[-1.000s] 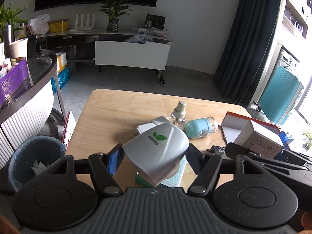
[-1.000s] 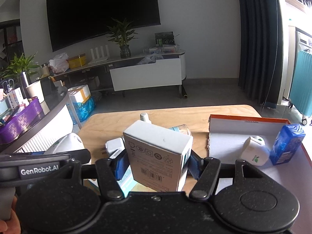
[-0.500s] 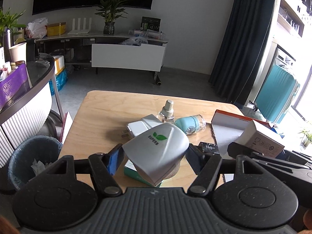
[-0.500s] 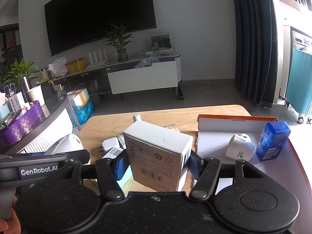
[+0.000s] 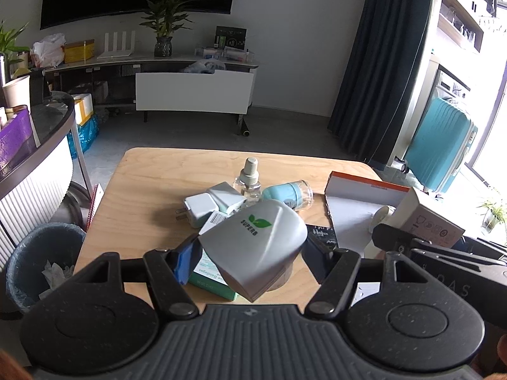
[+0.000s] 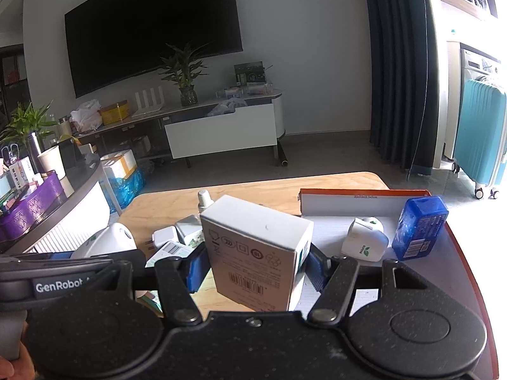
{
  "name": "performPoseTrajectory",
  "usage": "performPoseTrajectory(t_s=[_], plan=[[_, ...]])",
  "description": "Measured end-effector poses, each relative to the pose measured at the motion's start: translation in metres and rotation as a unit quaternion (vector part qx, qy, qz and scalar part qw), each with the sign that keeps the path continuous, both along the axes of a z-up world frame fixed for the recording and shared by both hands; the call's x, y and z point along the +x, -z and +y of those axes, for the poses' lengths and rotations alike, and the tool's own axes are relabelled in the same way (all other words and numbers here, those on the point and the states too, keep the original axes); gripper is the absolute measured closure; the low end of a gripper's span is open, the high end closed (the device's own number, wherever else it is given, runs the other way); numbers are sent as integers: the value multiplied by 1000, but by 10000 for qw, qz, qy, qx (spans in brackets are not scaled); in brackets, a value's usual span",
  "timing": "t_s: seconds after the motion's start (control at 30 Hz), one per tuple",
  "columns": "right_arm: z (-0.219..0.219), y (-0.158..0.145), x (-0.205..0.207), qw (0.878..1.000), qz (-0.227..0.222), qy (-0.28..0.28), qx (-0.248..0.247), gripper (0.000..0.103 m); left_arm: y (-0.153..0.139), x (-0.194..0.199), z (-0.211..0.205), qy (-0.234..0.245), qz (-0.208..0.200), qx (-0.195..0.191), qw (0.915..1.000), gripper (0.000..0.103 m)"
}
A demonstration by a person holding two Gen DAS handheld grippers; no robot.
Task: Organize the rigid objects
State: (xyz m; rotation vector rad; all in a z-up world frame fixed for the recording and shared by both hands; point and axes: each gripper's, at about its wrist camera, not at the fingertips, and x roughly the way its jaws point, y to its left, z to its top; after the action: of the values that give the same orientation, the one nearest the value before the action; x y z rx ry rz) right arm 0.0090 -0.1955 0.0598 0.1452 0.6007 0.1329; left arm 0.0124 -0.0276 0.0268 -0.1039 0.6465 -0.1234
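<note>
Grippers, both loaded, ride high above the wooden worktop (image 5: pixel 152 174): your left hand-held gripper (image 5: pixel 250 259) is clamped on a grey rounded plastic plug-in device with a green leaf logo (image 5: pixel 256 247), your right hand-held gripper (image 6: pixel 253 269) on a white cardboard box with a barcode (image 6: pixel 253 250). Over the last second you have drawn back and up, so the clutter now sits lower and farther ahead; that reads as a carry toward the open orange-edged cardboard tray (image 6: pixel 364 198) rather than a placement. Inside the tray lie a small white plug-in device with the same leaf logo (image 6: pixel 364 240) and a blue plastic-wrapped pack (image 6: pixel 418 228), leaving bare floor nearer you. Left of the tray a pile waits: a clear bottle with a white cap (image 5: pixel 248 179), a teal capped jar on its side (image 5: pixel 286 193), white wall chargers (image 5: pixel 199 207) and a flat green-and-white bandage box (image 5: pixel 210 280). The two grippers crowd each other, so sequence your drops.
</note>
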Motion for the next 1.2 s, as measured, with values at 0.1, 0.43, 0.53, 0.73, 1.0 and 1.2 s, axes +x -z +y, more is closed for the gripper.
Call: performPoseTrajectory(t_s=[0.1, 0.43, 0.53, 0.73, 1.0, 1.2], plan=[[-2, 0, 0, 10000, 6, 12, 0, 28, 0, 0, -1, 6, 11, 11, 10000, 33], [-9, 1, -1, 9999, 8, 107, 19, 28, 1, 1, -8, 70, 22, 28, 10000, 33], [-13, 1, -2, 9999, 5, 147, 28, 28, 1, 2, -12, 116, 20, 36, 9999, 33], [-19, 0, -5, 9997, -12, 223, 60, 28, 1, 3, -18, 187, 20, 36, 9998, 33], [-30, 0, -6, 9994, -16, 332, 95, 28, 2, 4, -28, 298, 35, 64, 9995, 33], [-38, 1, -8, 9990, -14, 422, 118, 28, 3, 4, -37, 399, 33, 107, 9991, 33]])
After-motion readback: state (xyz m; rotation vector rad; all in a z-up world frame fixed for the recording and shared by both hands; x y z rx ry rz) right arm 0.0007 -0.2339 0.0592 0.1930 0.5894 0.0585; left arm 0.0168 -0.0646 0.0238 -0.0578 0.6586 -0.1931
